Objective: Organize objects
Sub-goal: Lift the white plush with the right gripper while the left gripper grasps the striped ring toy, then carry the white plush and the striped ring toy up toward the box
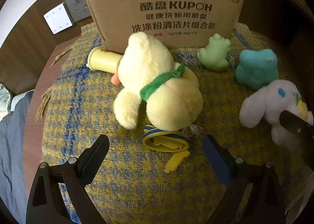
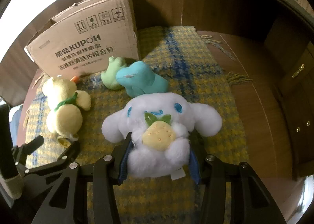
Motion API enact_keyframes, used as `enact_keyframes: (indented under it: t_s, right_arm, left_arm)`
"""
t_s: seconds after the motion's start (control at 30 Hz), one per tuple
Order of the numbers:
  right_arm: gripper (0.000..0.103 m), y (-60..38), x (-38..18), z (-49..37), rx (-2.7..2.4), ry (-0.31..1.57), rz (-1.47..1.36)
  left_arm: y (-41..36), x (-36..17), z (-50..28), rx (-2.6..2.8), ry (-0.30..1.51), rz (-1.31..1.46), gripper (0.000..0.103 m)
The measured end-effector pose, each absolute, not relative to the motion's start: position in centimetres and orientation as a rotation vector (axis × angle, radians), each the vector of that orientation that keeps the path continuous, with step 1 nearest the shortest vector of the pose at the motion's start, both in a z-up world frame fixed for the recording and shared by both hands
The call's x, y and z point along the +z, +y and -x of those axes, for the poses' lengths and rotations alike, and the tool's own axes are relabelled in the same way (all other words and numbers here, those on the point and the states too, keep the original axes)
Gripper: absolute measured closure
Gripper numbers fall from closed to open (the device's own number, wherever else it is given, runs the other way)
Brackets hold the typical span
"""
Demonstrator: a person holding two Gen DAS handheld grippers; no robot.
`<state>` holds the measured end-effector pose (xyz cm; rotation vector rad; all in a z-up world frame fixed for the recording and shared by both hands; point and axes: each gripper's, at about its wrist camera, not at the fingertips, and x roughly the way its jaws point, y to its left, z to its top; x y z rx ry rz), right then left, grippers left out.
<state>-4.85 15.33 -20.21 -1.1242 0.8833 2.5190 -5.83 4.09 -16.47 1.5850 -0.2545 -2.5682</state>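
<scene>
The right gripper clamped the white plush dog at centre frame. The left gripper hung wide apart at the bottom, nothing gripped, just below the yellow plush duck lying mid-frame before the cardboard box.

The left wrist view is taken from above and close in, angled steeply down past its own gripper's fingers at the lower edge, with the yellow plush duck at frame centre and the cardboard box along the top. The right wrist view is tilted down less steeply and set very near the white plush dog, which fills the centre. The box, duck, green frog toy, teal plush and woven mat are shared by both views.
</scene>
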Motion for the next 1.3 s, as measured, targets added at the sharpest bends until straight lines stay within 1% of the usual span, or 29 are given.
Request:
enact_keyframes:
  t_s: [0.03,0.1,0.13,0.2,0.33,0.4,0.43,0.5,0.97,1.3]
  right_arm:
    - [0.054,15.4,-20.3,4.9,2.519,0.886,1.118]
    - [0.054,15.5,-20.3,5.0,2.521,0.884,1.108]
    - [0.054,15.6,-20.3,5.0,2.520,0.883,1.101]
    - [0.054,15.7,-20.3,5.1,2.519,0.882,1.093]
    - [0.054,15.7,-20.6,5.2,2.505,0.861,1.094]
    - [0.054,15.8,-20.9,5.3,2.500,0.858,1.100]
    - [0.054,15.8,-21.0,5.4,2.497,0.860,1.100]
    - [0.054,15.9,-21.2,5.3,2.493,0.864,1.102]
    - [0.054,15.9,-20.0,4.6,2.506,0.879,1.079]
    - [0.054,16.0,-15.9,3.8,2.560,0.863,1.005]
  left_arm:
    - [4.1,-16.7,5.9,-2.567,-0.251,-1.589,0.008]
    - [4.2,-17.1,6.0,-2.566,-0.241,-1.601,0.015]
    - [4.2,-17.3,6.1,-2.566,-0.237,-1.608,0.018]
    - [4.4,-17.8,6.3,-2.567,-0.232,-1.625,0.027]
    - [4.8,-18.4,6.2,-2.571,-0.237,-1.631,0.035]
    - [5.0,-18.4,6.1,-2.584,-0.241,-1.627,0.042]
    - [5.1,-18.4,6.0,-2.589,-0.245,-1.626,0.044]
    - [5.2,-18.3,5.9,-2.599,-0.255,-1.622,0.053]
    - [4.8,-16.6,5.5,-2.608,-0.259,-1.589,0.053]
    - [5.0,-12.1,5.2,-2.653,-0.257,-1.520,0.053]
